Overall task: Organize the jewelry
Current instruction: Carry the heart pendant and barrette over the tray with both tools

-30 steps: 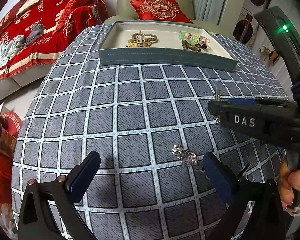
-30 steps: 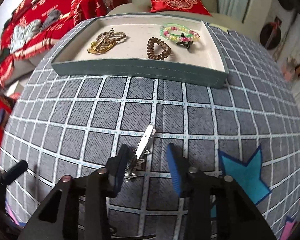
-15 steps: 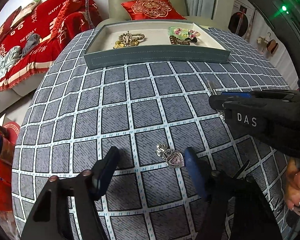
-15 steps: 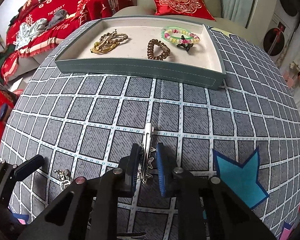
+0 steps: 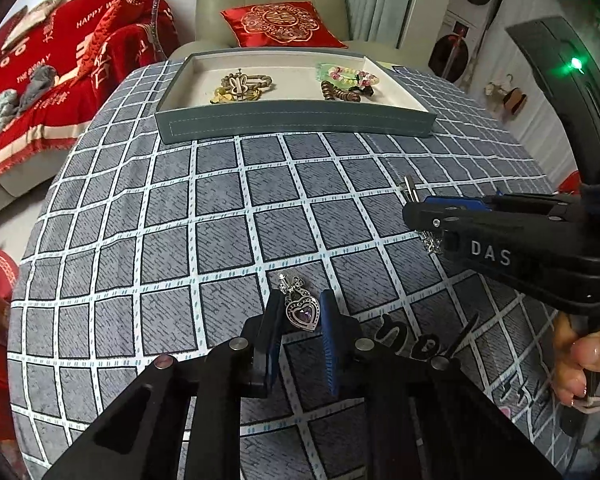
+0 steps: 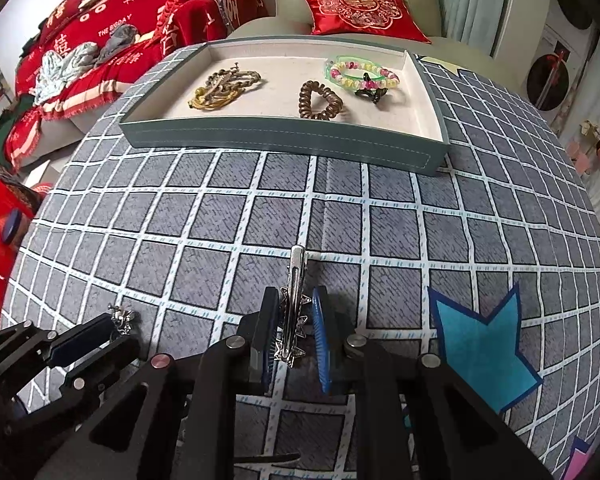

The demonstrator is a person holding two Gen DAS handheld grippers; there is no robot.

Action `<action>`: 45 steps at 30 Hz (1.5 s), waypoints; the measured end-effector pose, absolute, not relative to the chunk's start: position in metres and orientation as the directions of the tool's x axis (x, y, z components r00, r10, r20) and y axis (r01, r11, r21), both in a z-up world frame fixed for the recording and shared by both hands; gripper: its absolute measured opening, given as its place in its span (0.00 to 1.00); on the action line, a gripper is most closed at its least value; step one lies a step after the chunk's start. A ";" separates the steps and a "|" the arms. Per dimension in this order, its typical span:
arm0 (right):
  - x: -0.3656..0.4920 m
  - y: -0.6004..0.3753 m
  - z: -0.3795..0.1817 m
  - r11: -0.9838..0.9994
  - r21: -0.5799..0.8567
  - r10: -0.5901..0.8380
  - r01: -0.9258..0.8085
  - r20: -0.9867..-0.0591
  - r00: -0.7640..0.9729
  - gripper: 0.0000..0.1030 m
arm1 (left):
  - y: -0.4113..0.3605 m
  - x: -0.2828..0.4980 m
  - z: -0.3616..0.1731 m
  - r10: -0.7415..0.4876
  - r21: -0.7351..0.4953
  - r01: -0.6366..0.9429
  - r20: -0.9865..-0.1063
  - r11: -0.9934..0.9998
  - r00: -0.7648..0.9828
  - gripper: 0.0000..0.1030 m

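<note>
1. The left claw [image 5: 300,322] points down at a desk [image 5: 148,240] covered in grey checked cloth; its blue pads [image 5: 329,344] have just been closing and now sit against either side of a silver heart pendant [image 5: 303,312] with a purple stone, clamped on it as it lies on the cloth.
2. The pendant's bow-shaped top [image 5: 291,282] pokes out just past the fingertips, toward the tray.
3. The right claw [image 6: 296,332] has drawn in on a silver hair clip [image 6: 294,308] with spiky trim; the clip stands on edge between the pads, its long tip reaching forward beyond them.
4. The left wrist view catches the right claw from the side, black body lettered "DAS" [image 5: 490,256], with a person's hand [image 5: 580,364] on its handle at the frame's right edge.
5. A grey-green tray [image 6: 284,140] with a cream lining sits at the far side of the desk, well apart from both claws.
6. In the tray: a tangle of gold and bronze chains [image 6: 224,86] at left, a brown coil hair tie [image 6: 320,100] near the middle, and a pastel beaded bracelet [image 6: 364,74] with a small dark clip at right.
7. A blue star shape [image 6: 480,344] marks the cloth just right of the right claw.
8. Behind the desk stand an armchair with a red embroidered cushion [image 6: 360,6] and a sofa under red blankets [image 6: 112,28].
</note>
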State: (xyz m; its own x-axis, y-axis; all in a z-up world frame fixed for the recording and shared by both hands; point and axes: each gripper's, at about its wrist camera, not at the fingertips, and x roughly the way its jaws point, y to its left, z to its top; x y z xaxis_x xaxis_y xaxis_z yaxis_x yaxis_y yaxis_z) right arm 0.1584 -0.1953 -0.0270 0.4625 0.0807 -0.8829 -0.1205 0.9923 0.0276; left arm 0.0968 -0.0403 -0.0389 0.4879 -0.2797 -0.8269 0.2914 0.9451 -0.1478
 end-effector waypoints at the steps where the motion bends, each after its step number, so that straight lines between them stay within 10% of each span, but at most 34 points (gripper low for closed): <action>1: 0.157 -0.195 -0.025 0.992 0.034 0.087 -0.122 -0.881 0.465 0.18 | -0.038 0.097 -0.038 -0.287 -0.155 0.292 -0.825 0.944 0.487 0.34; 45: 0.168 -0.231 0.052 0.968 0.229 0.244 -0.099 -0.783 0.572 0.18 | -0.010 0.160 0.034 -0.307 -0.133 0.317 -0.739 0.939 0.599 0.34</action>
